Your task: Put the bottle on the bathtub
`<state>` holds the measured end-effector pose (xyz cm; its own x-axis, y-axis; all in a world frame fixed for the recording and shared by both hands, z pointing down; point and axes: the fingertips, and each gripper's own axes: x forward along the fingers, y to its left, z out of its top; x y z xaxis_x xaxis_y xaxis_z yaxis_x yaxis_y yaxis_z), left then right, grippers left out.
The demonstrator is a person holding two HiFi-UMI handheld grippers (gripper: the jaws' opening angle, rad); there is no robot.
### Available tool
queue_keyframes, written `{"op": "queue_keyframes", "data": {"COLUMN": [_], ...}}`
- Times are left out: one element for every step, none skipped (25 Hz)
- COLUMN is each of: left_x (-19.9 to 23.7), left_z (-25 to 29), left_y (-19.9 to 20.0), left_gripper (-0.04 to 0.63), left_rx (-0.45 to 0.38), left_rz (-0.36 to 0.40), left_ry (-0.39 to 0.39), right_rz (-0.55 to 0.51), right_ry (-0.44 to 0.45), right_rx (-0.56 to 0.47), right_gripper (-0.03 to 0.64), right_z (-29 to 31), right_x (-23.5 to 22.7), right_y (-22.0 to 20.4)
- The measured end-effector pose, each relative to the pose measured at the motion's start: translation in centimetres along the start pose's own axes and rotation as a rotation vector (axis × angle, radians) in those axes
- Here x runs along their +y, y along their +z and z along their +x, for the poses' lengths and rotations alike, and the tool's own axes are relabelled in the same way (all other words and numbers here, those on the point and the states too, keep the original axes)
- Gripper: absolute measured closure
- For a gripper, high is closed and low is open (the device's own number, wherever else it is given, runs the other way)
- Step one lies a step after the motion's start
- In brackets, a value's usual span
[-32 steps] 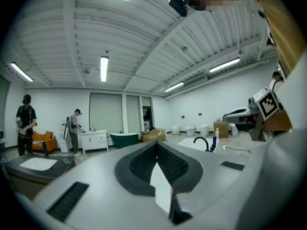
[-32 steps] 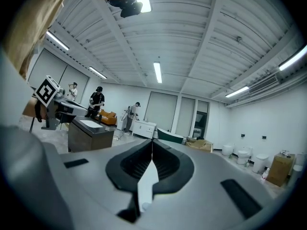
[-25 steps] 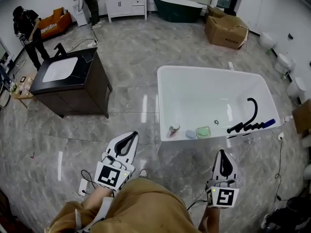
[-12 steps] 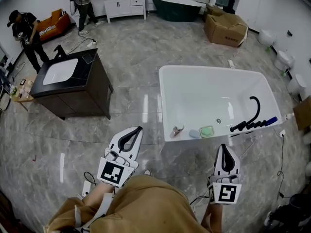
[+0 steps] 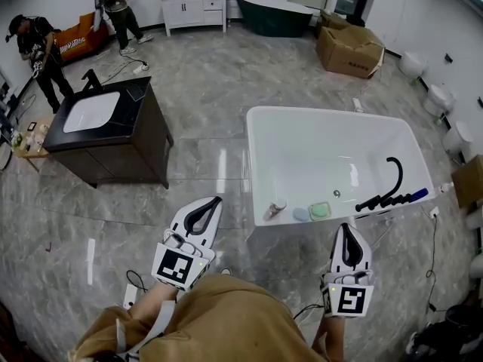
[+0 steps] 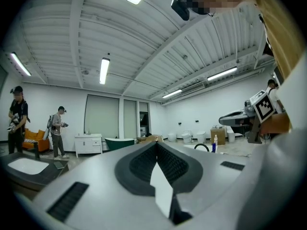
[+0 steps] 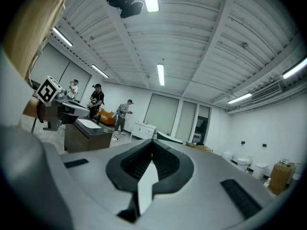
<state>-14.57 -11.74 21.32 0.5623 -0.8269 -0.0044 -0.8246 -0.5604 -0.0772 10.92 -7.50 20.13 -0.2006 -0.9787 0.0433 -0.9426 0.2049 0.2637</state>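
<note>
A white bathtub (image 5: 253, 164) stands on the marble floor ahead and to the right. On its near rim lie a small tilted bottle-like item (image 5: 275, 210), a blue soap (image 5: 300, 214) and a green dish (image 5: 320, 210). A blue bottle (image 5: 417, 194) stands by the black faucet (image 5: 389, 187) at the tub's right end; this blue bottle (image 6: 214, 145) also shows in the left gripper view. My left gripper (image 5: 211, 202) and right gripper (image 5: 346, 229) hang short of the tub, both shut and holding nothing. The jaws meet in the left gripper (image 6: 156, 145) and right gripper (image 7: 153, 143) views.
A dark vanity with a white sink (image 5: 106, 127) stands to the left. Cardboard boxes (image 5: 351, 47), a dark green tub (image 5: 273, 10) and a white cabinet (image 5: 196, 6) line the back. Toilets (image 5: 441, 96) sit along the right wall. Two people (image 5: 34, 47) stand at the back left.
Both grippers rose slightly toward the tub and stayed shut. The person at the back walked to the left.
</note>
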Motion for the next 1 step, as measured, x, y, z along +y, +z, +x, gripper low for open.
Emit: {"op": "queue_keyframes", "data": {"left_x": [0.33], "left_z": [0.02], "left_y": [-0.17], "left_gripper": [0.588], "left_rx": [0.001], "left_rz": [-0.002], "left_ry": [0.002], "right_rz": [-0.003], "right_ry": [0.004], "right_rx": [-0.003], "right_gripper": [0.611], "right_z": [0.22], "right_x": [0.23], "right_y": [0.04]}}
